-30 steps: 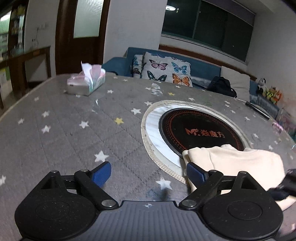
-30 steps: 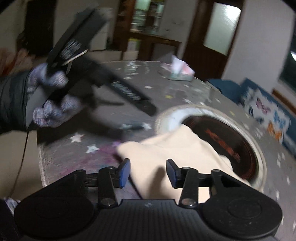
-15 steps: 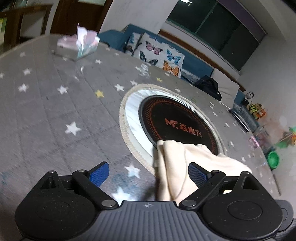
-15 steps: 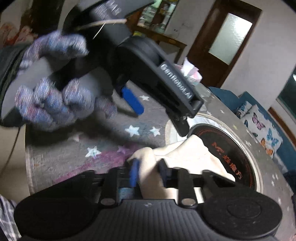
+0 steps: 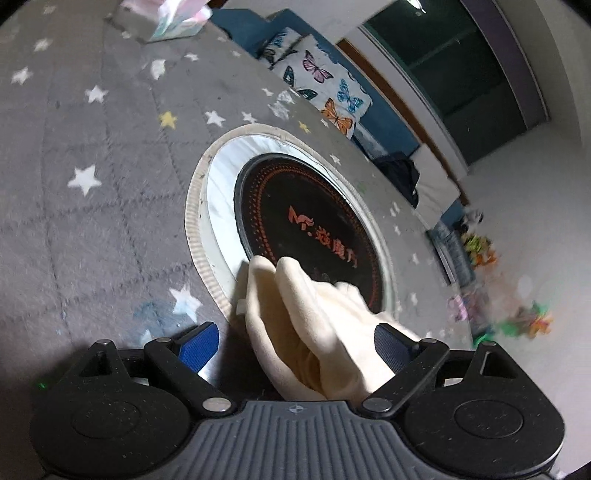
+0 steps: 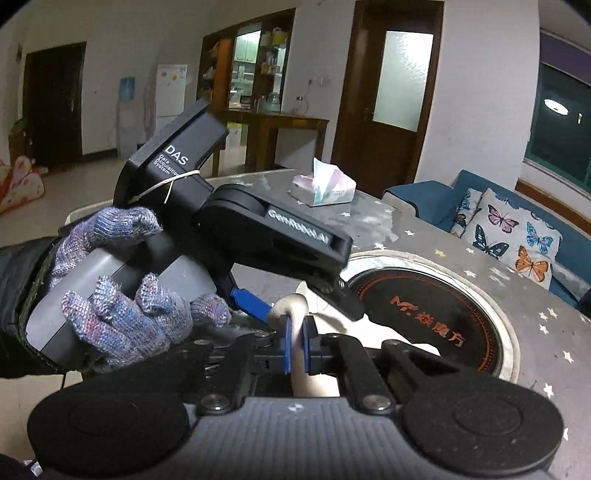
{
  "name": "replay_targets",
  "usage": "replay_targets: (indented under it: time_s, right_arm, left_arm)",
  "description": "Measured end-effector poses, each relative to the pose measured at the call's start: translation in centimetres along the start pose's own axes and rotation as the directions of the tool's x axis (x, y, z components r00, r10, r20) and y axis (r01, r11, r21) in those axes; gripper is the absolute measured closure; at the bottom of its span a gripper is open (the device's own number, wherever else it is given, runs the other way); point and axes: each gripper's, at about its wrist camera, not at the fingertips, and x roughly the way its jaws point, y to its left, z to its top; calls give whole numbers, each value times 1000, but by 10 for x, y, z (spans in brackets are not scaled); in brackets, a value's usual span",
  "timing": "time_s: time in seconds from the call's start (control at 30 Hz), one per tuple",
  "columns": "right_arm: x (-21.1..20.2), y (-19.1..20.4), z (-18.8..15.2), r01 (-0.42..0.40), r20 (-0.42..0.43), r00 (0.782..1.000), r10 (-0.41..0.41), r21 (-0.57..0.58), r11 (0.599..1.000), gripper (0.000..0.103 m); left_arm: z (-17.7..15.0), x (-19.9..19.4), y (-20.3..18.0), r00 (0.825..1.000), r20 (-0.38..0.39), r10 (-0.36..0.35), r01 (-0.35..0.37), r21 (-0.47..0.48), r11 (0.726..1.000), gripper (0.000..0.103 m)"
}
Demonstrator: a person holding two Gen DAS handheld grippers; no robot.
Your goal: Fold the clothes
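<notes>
While the cream garment (image 5: 314, 332) lies bunched at the cooktop (image 5: 306, 225) edge, a fold is pinched by the right gripper (image 6: 296, 343); the left gripper (image 5: 295, 343) is spread around cloth. A thin, single layer should be taken and tension kept even.

One garment (image 5: 314, 325), one tissue box (image 6: 325, 186), perhaps two pillows (image 5: 325, 92).

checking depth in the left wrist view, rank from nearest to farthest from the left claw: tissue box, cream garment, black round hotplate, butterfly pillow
1. cream garment: bunched between the open fingers of the left claw.
2. black round hotplate: just ahead, mid-table, under the garment's far edge.
3. tissue box and butterfly pillow: both far off, box at the table's far left, pillow on the sofa beyond; too close to call.
</notes>
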Motion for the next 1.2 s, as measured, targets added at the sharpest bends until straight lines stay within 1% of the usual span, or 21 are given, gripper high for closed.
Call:
replay_targets:
  time_s: [0.17, 0.27, 0.3, 0.33, 0.37, 0.4, 0.43, 0.5, 0.63, 0.67, 0.77, 0.83, 0.87, 0.9, 1.03, 1.2]
  right_arm:
    - [0, 0, -2, -14, 6, 1000, 14, 4, 1000, 98]
    - [-1, 1, -4, -17, 8, 1000, 17, 9, 1000, 98]
    - [-1, 1, -4, -18, 8, 1000, 18, 9, 1000, 98]
    - [-1, 2, -5, -19, 7, 1000, 19, 10, 1000, 98]
    - [-1, 3, -6, -22, 4, 1000, 22, 10, 1000, 98]
    - [-1, 5, -7, -26, 0, 1000, 26, 8, 1000, 98]
    - [0, 6, -8, -29, -4, 1000, 29, 4, 1000, 98]
    - [1, 7, -10, -37, -17, 999, 37, 0, 999, 97]
    - [-6, -4, -15, -46, -16, 999, 47, 59, 997, 92]
    - [-10, -10, -17, -35, -15, 999, 36, 81, 996, 91]
    - [-20, -33, -26, 41, -32, 999, -36, 150, 988, 91]
    - [-22, -54, -36, 111, -67, 993, -99, 192, 975, 91]
    - [-21, -66, -42, 150, -89, 987, -134, 215, 965, 91]
    - [-22, -76, -47, 173, -100, 983, -153, 241, 955, 91]
    - [-27, -110, -67, 227, -116, 973, -198, 350, 909, 91]
    - [-33, -151, -91, 289, -144, 957, -250, 478, 829, 89]
  left_arm:
    - [-3, 4, 7, 999, -20, -46, 44, -90, 995, 18]
    - [-4, 7, 10, 997, -30, -74, 69, -143, 987, 32]
    - [-5, 8, 12, 996, -33, -84, 78, -161, 984, 45]
    - [-5, 9, 14, 996, -36, -87, 79, -178, 981, 56]
    - [-6, 11, 16, 995, -37, -89, 80, -194, 978, 62]
    - [-6, 12, 19, 995, -35, -95, 86, -206, 975, 75]
    - [-6, 13, 21, 994, -30, -102, 93, -215, 972, 80]
    - [-6, 12, 21, 995, -17, -100, 94, -210, 973, 86]
    - [-7, 12, 22, 997, -3, -74, 72, -189, 979, 88]
    - [-7, 12, 24, 997, -3, -73, 71, -191, 979, 88]
    - [-8, 13, 25, 998, -3, -68, 67, -188, 980, 88]
    - [-8, 13, 25, 998, -1, -63, 62, -184, 981, 88]
    - [-8, 13, 25, 998, 1, -61, 60, -181, 982, 88]
    - [-9, 13, 25, 998, 3, -58, 58, -178, 982, 88]
    - [-9, 12, 24, 999, 11, -43, 45, -170, 984, 88]
    - [-8, 12, 22, 999, 14, -29, 31, -160, 987, 88]
